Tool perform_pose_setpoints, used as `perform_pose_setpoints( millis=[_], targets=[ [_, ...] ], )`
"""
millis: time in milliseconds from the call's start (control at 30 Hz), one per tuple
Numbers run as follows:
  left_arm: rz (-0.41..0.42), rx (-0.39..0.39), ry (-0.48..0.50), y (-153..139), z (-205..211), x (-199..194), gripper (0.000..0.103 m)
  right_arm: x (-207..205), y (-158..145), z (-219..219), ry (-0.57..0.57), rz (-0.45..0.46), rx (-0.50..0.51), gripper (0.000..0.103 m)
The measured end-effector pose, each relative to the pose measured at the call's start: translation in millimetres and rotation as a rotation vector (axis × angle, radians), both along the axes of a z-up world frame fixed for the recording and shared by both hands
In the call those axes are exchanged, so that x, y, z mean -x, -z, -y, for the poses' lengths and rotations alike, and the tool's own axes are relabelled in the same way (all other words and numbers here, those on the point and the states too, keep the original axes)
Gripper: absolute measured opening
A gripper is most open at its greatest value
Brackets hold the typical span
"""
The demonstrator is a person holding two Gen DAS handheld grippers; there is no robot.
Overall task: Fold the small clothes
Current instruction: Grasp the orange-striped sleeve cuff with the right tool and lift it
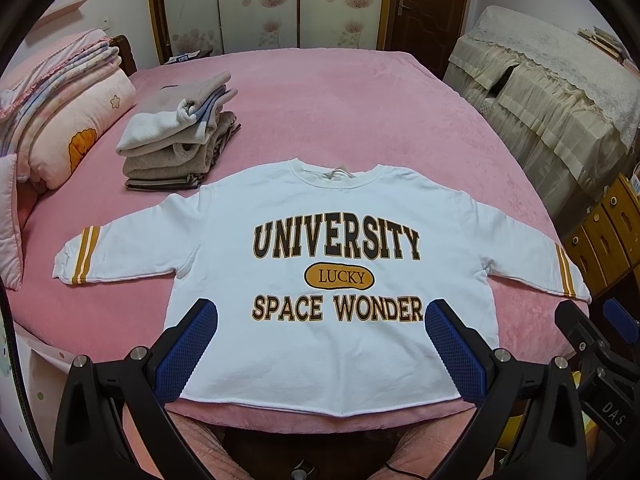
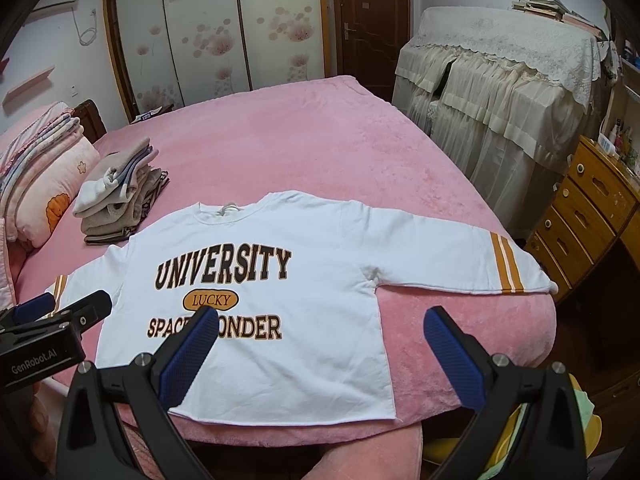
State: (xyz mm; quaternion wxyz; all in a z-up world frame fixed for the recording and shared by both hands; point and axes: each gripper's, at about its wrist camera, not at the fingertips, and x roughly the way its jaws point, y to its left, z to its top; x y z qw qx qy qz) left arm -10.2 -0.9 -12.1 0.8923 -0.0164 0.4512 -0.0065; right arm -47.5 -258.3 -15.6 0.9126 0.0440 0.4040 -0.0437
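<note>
A: Qty check, what's on the bed [image 1: 360, 112]?
B: 1 white sweatshirt [image 1: 332, 240], 2 sleeves out. 1 stack of folded clothes [image 1: 180, 136].
A: Grippers?
B: 2: left gripper [image 1: 320, 340], right gripper [image 2: 320, 348]. 1 door [image 2: 372, 20].

Pink bed [image 1: 340, 112] — pillows [image 1: 68, 132], draped piano [image 2: 500, 92], wooden drawers [image 2: 580, 216]

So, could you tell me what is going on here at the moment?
A person is holding a pair of tongs in each hand over a pink bed, about to fold a white sweatshirt. It lies flat, print side up, both sleeves spread out. The left tongs and right tongs are open near its hem and grip nothing. A stack of folded clothes sits beyond the left sleeve, beside pillows.
</note>
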Motion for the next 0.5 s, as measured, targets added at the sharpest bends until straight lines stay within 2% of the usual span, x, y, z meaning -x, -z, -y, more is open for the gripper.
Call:
perform_pose_setpoints(
  millis=[233,500],
  targets=[
    [0.094,-0.034,0.033,-33,13,-5,0.103,4,-26,21,-0.005,0.086,0.000,0.103],
    [0.299,-0.078,0.138,-88,65,-15,0.103,9,-69,73,0.071,0.211,0.048,0.103]
  ],
)
